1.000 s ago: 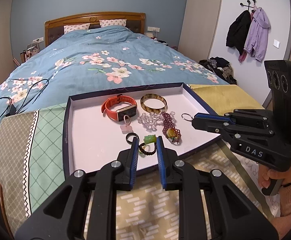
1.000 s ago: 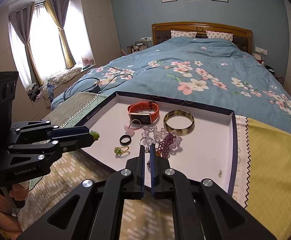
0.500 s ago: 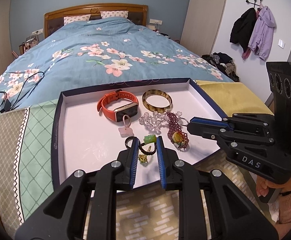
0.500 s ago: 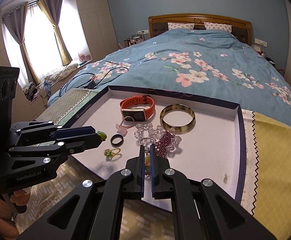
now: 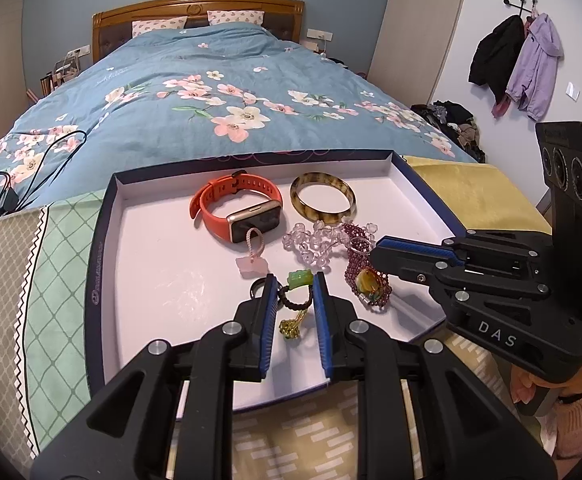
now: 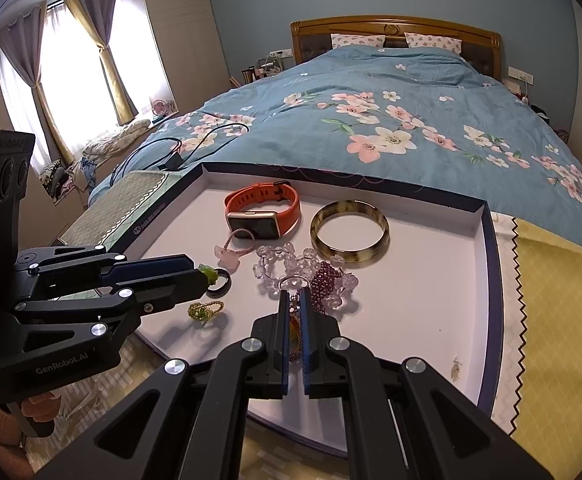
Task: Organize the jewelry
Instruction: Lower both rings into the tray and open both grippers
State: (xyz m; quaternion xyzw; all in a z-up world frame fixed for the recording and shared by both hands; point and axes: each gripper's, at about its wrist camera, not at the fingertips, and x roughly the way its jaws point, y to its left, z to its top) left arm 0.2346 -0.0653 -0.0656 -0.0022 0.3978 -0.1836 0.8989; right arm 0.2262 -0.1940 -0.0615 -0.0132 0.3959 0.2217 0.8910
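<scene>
Left gripper (image 5: 295,286) clamped on black cord bracelet with green charm (image 5: 300,280), held between the pads above white tray (image 5: 151,280). Right gripper (image 6: 295,304) closed on beaded pendant strand (image 6: 294,326), pinched between nearly shut jaws beside clear bead bracelet (image 6: 287,260).

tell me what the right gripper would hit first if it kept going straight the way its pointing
Probably the small silver ring just beyond the right gripper, then the clear bead bracelet and purple bead strand behind it. Depth is hard to judge, and its jaws are already closed on an amber pendant.
</scene>
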